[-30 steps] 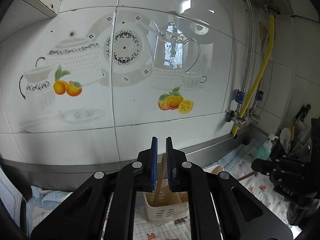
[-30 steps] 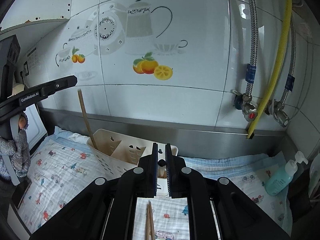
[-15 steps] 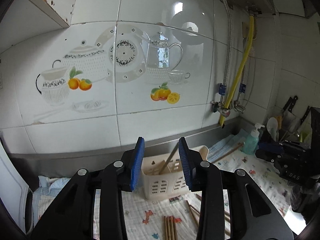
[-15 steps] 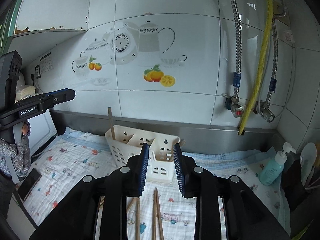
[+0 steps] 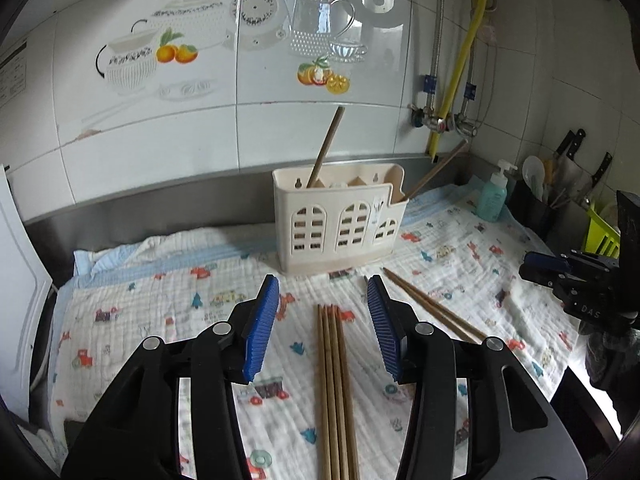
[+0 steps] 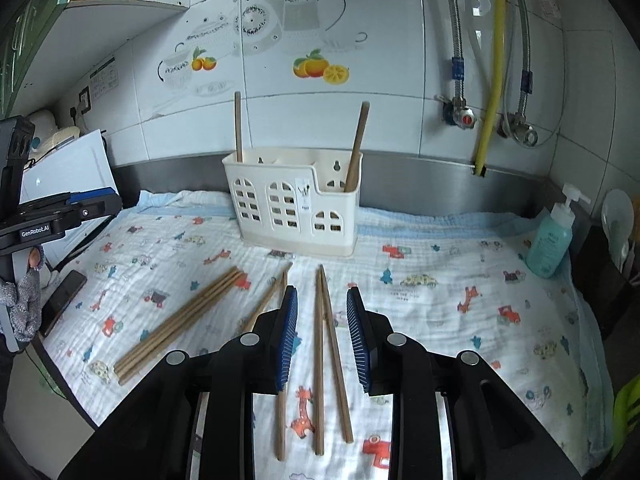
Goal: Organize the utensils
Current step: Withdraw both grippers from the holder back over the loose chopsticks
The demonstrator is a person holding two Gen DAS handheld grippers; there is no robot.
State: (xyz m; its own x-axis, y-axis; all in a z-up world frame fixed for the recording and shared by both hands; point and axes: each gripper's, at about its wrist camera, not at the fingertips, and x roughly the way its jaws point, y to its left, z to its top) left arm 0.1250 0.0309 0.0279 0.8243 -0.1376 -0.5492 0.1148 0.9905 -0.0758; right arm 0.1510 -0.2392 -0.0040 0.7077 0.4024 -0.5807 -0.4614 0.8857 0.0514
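The left claw [image 5: 323, 320] has just been opening and stands released, its blue pads [image 5: 262, 328] well apart and clear of the bundle of chopsticks [image 5: 334, 380] lying on the cloth [image 5: 140, 312] between and beneath them. That bundle's long axis runs straight away from the claw, its tips pointing at the holder [image 5: 340, 220]. To its right a pair of chopsticks [image 5: 432, 306] lies on a slant, far tips toward the holder's right end. The right claw [image 6: 322, 328] is also released, jaws apart and nothing gripped; they have just been opening. In its gap two chopsticks [image 6: 326, 356] lie flat on the cloth, tips meeting toward the holder and near ends spread in a narrow V, and a single chopstick [image 6: 281, 412] passes under the left pad. The cream holder stands upright at the back of the cloth-covered worktop [image 6: 452, 188], by the tiled wall [image 6: 380, 120]. One chopstick [image 6: 238, 128] stands nearly upright in its left compartment, and another [image 6: 357, 144] leans rightward in the low right one. A soap bottle [image 6: 554, 236] stands well apart on the right.
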